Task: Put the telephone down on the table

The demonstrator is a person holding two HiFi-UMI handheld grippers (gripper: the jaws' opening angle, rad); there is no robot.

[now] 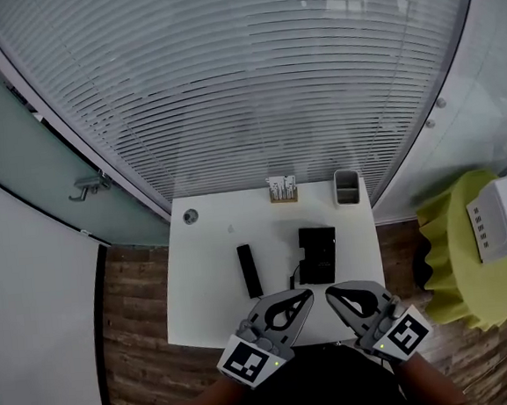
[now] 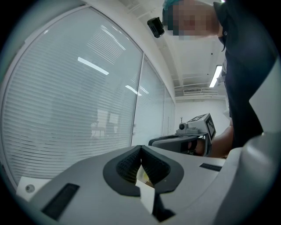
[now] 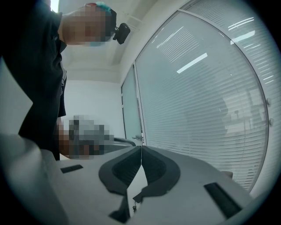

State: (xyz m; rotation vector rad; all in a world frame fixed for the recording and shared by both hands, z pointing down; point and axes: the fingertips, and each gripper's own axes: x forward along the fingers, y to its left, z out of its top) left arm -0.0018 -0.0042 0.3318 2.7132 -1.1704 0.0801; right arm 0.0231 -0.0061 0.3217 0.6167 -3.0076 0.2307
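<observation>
Telephone, black and flat, lies on the white table, approx. in the middle of its right half. A long black piece, prob. the handset, lies flat at 9 o'clock of it. The two are apart, w/ what looks like a thin cord between them, though that is too small to be sure. Both rest on the top and nothing holds them, so I judge the putting-down is done, or else not yet begun.

At 11 o'clock of the telephone, at the far edge, stands a small wooden holder w/ white cards. At 1 o'clock stands a grey cup.

The left gripper and the right gripper hang over the near edge, at 6 o'clock of the telephone. They are near it but do not touch it. Their tips lean toward each other, almost meeting. The handset is at approx. 10 o'clock of the left tips.

The left gripper view shows its jaws pressed together w/ nothing between, and the right gripper view shows the same. Such closed, empty jaws held back from the things look to me like a resting pose, not a reach.
</observation>
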